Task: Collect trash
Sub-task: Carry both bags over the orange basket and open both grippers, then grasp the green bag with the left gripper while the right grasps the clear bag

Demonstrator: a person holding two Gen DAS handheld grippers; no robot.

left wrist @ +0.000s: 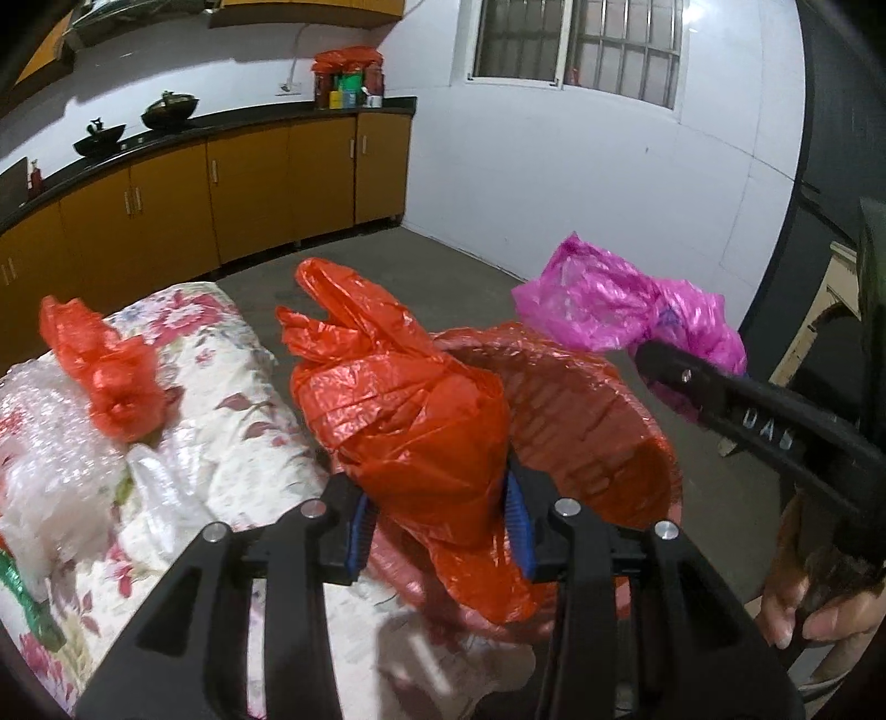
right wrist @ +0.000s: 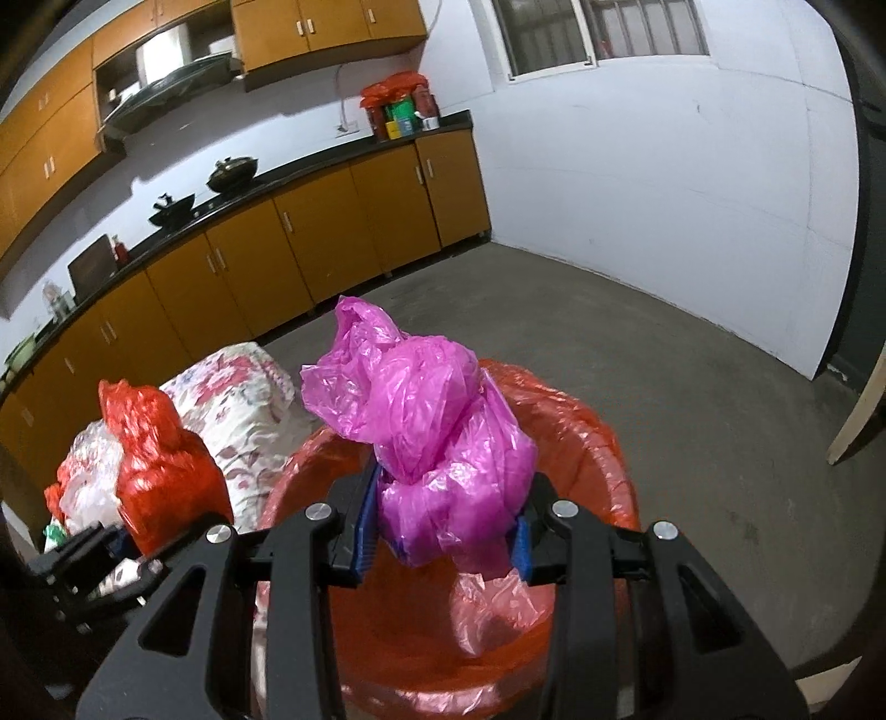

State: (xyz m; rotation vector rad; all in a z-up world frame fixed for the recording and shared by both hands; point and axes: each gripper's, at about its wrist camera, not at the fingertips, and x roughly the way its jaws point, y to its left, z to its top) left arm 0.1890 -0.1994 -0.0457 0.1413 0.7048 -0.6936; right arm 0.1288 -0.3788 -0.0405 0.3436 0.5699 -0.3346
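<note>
Now the left gripper (left wrist: 437,526) has its fingers clamped on a crumpled red bag (left wrist: 398,410) and the right gripper (right wrist: 446,534) on a pink bag (right wrist: 443,432), both above the red-lined bin (right wrist: 598,443), its base hidden.

Ahead of me orange cabinets (right wrist: 343,221) run along the wall under a dark worktop (right wrist: 310,166). Two black woks (left wrist: 169,108) sit on it, and jars and tins (right wrist: 401,119) crowd its far end. More cabinets (right wrist: 326,22) hang above. A barred window (left wrist: 576,47) sits in the white wall (left wrist: 581,183). The floor (right wrist: 692,354) is bare grey concrete.
</note>
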